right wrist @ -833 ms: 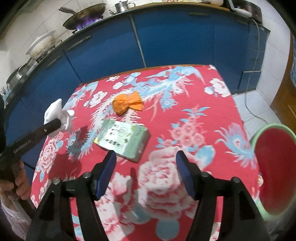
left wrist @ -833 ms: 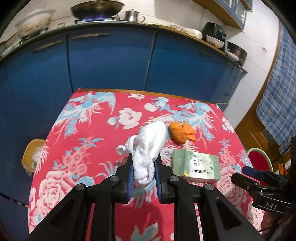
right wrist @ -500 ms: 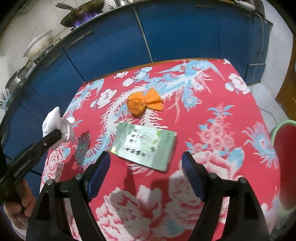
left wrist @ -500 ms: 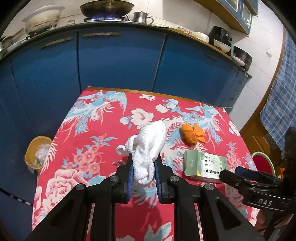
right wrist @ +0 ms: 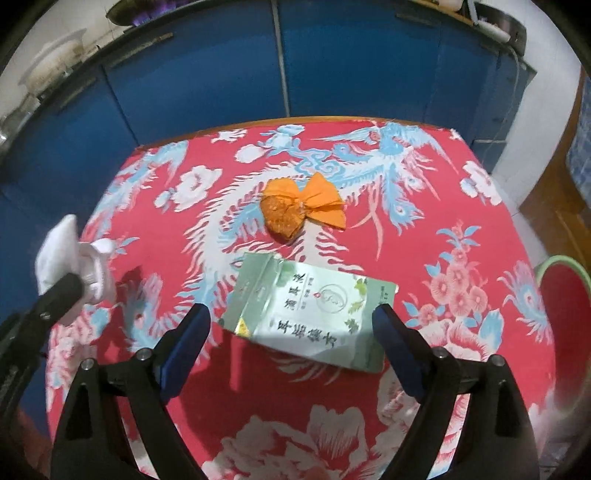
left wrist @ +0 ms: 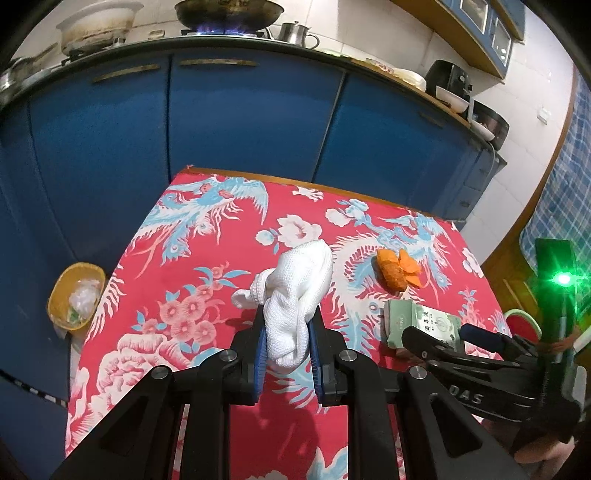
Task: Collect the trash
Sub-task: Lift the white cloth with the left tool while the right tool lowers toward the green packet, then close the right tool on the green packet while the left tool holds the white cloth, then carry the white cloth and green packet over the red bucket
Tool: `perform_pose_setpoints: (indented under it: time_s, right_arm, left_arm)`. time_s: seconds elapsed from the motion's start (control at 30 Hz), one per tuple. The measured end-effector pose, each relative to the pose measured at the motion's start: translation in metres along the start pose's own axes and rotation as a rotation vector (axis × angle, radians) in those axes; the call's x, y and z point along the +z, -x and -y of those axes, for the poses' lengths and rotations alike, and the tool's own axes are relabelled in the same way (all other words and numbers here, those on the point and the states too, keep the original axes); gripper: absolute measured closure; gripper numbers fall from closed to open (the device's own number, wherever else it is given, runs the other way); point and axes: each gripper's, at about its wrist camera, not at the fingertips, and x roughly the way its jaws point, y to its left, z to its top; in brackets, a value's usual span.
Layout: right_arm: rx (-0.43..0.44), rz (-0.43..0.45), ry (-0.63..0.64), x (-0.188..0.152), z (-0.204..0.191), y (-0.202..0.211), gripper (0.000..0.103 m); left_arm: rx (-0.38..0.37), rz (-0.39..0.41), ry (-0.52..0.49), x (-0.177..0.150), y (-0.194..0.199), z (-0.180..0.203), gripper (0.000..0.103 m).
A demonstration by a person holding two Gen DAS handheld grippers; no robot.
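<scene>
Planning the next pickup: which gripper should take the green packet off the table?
The right gripper. Its jaws have just been opening and now stand wide on either side of the green packet, not yet touching it. The left gripper is shut on a white cloth.

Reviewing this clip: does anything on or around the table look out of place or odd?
Two bits of litter sit on the tablecloth: a crumpled orange wrapper and a creased, flattened green packet, lying askew. Behind, a gas flame burns under a wok with nobody seen beside it.

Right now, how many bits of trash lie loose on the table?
2: an orange wrapper near the middle, and a green packet just in front of it. None seems hidden.
</scene>
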Motion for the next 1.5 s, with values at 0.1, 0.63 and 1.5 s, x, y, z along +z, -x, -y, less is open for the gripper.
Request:
perform_pose_setpoints:
  time_s: [0.1, 0.63, 1.5]
  right_arm:
    - [-0.052, -0.003, -0.006, 0.001, 0.001, -0.003, 0.013]
    - [0.027, -0.027, -0.114, -0.003, 0.026, -0.015, 0.014]
    - [0.089, 0.141, -0.155, -0.033, 0.099, 0.08, 0.014]
  left_arm:
    - [-0.003, 0.002, -0.001, -0.001, 0.0, -0.001, 0.083]
    - [-0.017, -0.01, -0.002, -0.001, -0.005, 0.003, 0.083]
    - [-0.078, -0.014, -0.089, -0.006, 0.008, 0.06, 0.083]
